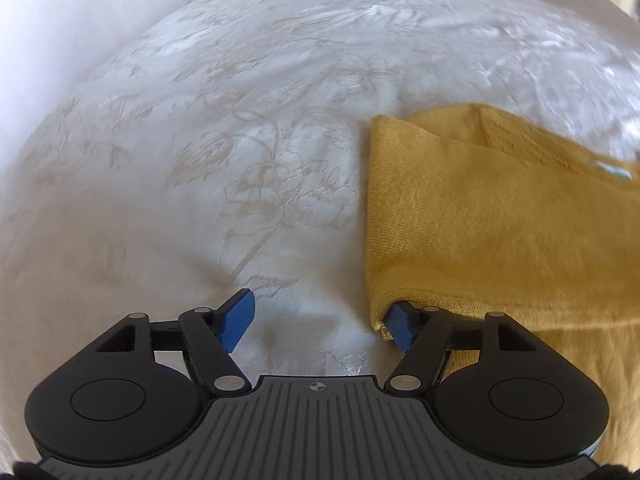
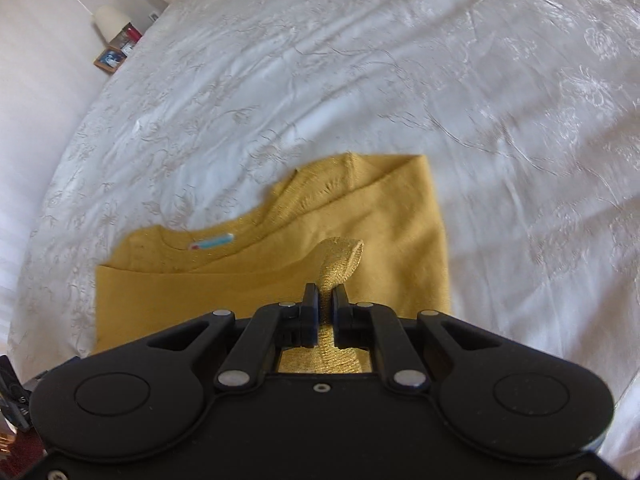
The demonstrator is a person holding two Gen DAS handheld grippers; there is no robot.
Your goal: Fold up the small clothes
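1. The white bedspread with pale embroidered flowers (image 2: 280, 92) covers the bed and carries everything; it is wrinkled but lies flat around the garment.

2. The small mustard-yellow knitted sweater (image 2: 400, 216) lies on that bedspread, already partly folded: in my right wrist view one side is turned in over the body, and the neckline with its white and turquoise label (image 2: 211, 241) faces up towards the far left. In my left wrist view its folded left edge runs straight down to my fingers.

3. My right hand-held gripper (image 2: 325, 304) is pinched narrow on a glittery ribbed strip of the same sweater, which I judge to be a cuff or hem; the strip rises between the jaws above the folded body.

4. My left hand-held gripper (image 1: 320, 320) stands wide. One blue pad (image 1: 402, 322) sits at the near corner of the sweater, tucked just under its edge, while the other is over bare bedspread. It grips nothing.

5. Step in hand, as I judge it: laying the gripped end across the body to finish a fold.

6. Next I would set that strip down flat on the sweater and let go, with the left side ready to pin the corner so the layers don't slide.
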